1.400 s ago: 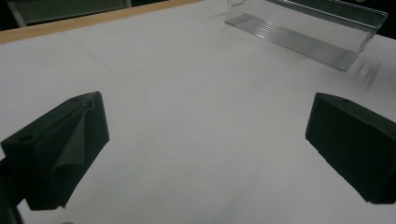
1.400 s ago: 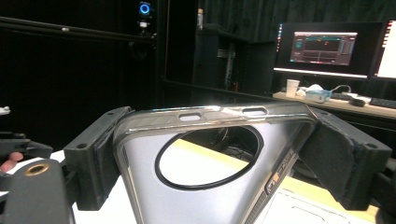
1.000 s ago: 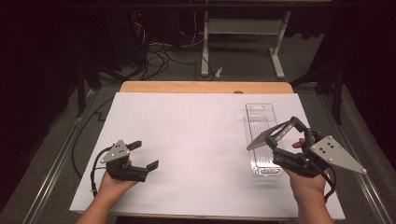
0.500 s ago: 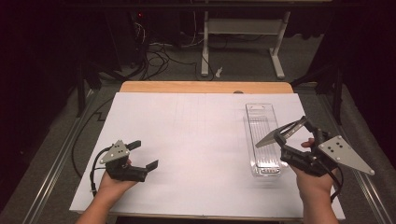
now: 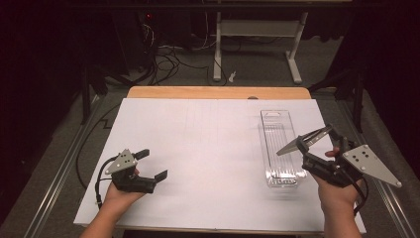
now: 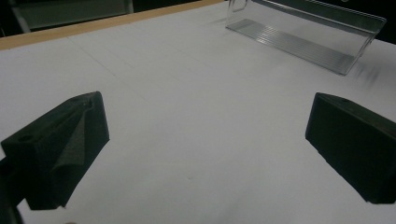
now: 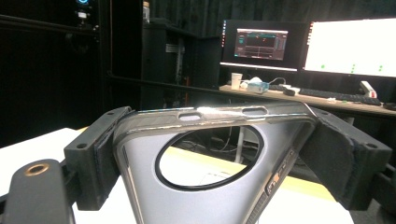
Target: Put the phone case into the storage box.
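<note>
Here, right gripper [image 5: 311,140] clamped on grey phone case [image 7: 210,154] above clear plastic tray [image 5: 280,148], left gripper [image 5: 151,164] wide open, empty.

Grey phone case [image 7: 205,186] – clear ribbed tray [image 5: 280,148]

Black grippers [image 5: 148,168] – blk cables, grey 3-cornered plates [image 5: 370,163] w/ screws.

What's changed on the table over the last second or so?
The right gripper, still shut on the phone case, has moved from over the clear plastic package off to its right. The left gripper stays open in place; the package hasn't shifted.
</note>
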Tool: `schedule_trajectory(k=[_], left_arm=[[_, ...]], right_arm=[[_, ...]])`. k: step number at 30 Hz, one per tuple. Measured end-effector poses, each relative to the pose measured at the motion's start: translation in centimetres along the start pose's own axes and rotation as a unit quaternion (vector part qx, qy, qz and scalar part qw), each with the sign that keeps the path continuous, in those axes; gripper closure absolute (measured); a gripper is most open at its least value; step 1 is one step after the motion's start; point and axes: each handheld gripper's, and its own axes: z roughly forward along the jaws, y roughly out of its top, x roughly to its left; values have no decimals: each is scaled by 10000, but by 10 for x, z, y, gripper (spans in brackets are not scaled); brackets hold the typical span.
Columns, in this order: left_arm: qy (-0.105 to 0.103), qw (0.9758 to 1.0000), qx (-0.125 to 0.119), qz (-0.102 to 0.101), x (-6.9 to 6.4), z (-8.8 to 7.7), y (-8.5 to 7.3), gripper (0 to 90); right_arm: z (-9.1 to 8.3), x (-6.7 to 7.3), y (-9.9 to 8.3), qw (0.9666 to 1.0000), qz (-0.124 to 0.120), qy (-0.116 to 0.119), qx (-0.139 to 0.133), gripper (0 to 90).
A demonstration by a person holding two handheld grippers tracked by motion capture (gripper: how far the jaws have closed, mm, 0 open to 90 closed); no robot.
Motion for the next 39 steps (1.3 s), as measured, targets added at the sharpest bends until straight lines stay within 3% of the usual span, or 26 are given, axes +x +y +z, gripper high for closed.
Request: schedule_trajectory(k=[8, 28, 39], left_arm=[[22, 10000, 21, 18, 0, 1, 0, 7], [-32, 10000, -30, 31, 0, -1, 0, 7], [-60, 10000, -32, 11, 0, -1, 0, 7]], right_arm=[[7, 4, -1, 9998, 4, -170, 67, 143], [56, 16, -5, 9975, -85, -580, 395, 143], [83, 11, -4, 9952, -60, -853, 466, 143]])
